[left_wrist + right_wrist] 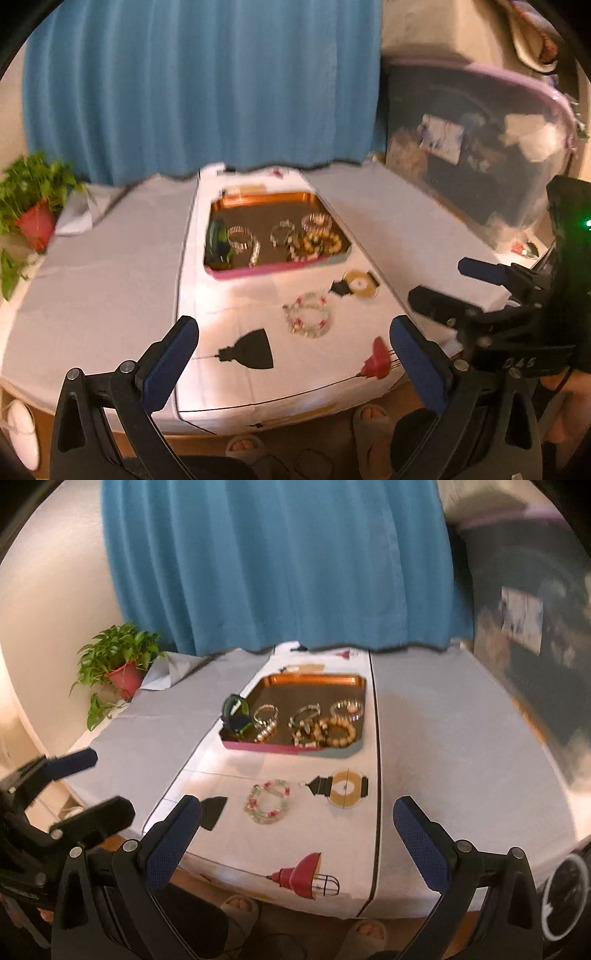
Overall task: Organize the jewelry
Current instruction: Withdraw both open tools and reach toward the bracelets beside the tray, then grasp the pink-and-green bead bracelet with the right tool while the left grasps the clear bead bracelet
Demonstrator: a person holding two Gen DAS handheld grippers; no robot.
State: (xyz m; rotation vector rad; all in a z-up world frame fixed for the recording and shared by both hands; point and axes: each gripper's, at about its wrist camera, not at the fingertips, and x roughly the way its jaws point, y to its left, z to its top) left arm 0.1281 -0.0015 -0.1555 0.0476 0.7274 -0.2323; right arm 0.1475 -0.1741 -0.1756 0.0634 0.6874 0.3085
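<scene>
A copper tray point(258, 201) point(314, 681) with a pink front edge sits mid-table and holds several bracelets, among them a green bangle point(218, 240) point(236, 716) and an amber bead bracelet point(325, 242) point(338, 733). A pink-and-clear bead bracelet point(308, 319) point(267, 803) lies loose on the white cloth in front of the tray. My left gripper point(295, 354) is open and empty, near the table's front edge. My right gripper point(297, 842) is open and empty, also at the front edge; it shows at the right in the left wrist view point(443, 288).
A potted plant point(33, 210) point(122, 664) stands at the table's far left corner. A blue curtain point(280, 561) hangs behind. A clear storage bin point(480, 147) with a pink lid stands at the right. Slippered feet point(240, 908) show below the table edge.
</scene>
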